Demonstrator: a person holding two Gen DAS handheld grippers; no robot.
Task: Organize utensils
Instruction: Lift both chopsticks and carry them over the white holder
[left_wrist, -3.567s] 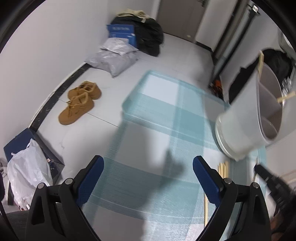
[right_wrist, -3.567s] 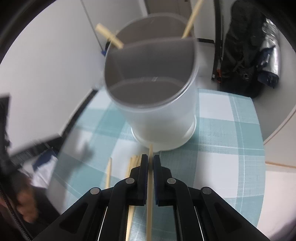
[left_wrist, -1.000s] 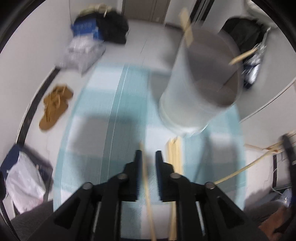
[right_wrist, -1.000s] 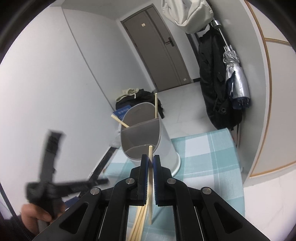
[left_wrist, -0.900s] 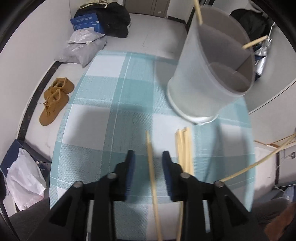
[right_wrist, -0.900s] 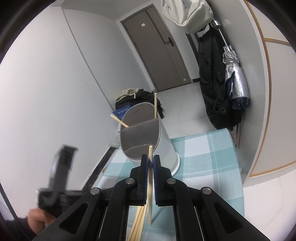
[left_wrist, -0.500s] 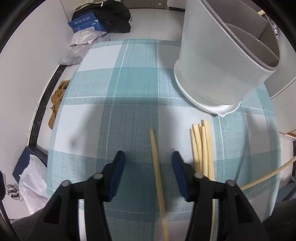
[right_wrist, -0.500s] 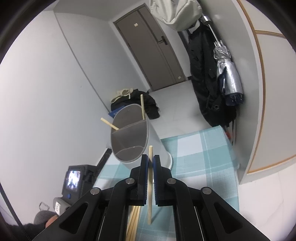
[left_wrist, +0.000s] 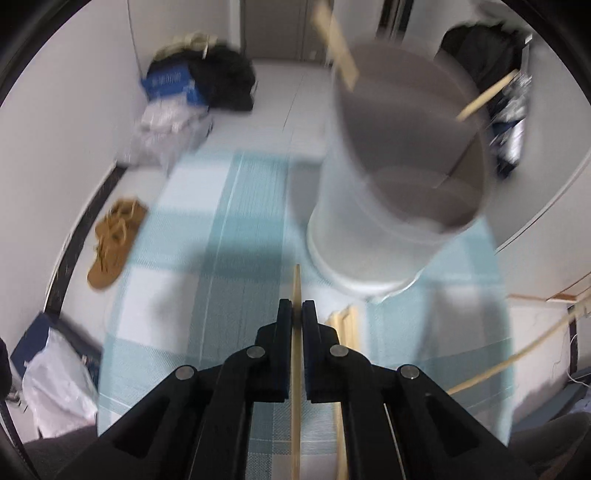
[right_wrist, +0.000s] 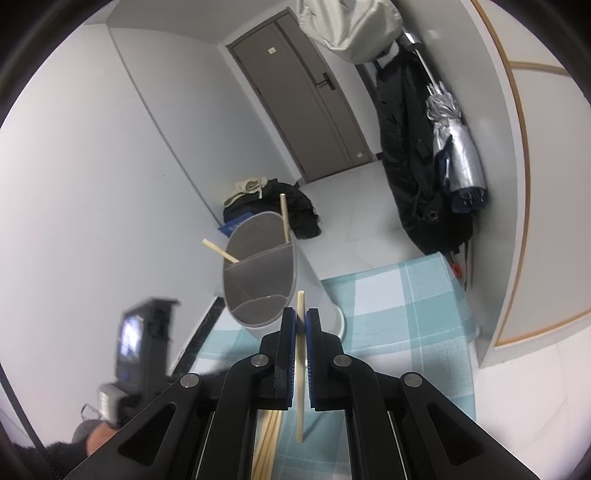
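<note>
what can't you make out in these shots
- Left wrist view: holder and its two sticks are motion-blurred, so its compartments are unclear.
- Left wrist view: loose chopsticks run behind the left gripper; no count.
- Right wrist view: the holder's floor is hidden by its wall; the held chopstick runs between the right gripper fingers.

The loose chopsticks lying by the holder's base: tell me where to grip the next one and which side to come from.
Both grippers are full now: the left gripper and right gripper are each shut on a chopstick. Once one is free, take a stick from the loose chopsticks near its middle, coming from above with fingers straddling its width. They lie flat and packed together on the checked cloth, so pick an outermost one.
</note>
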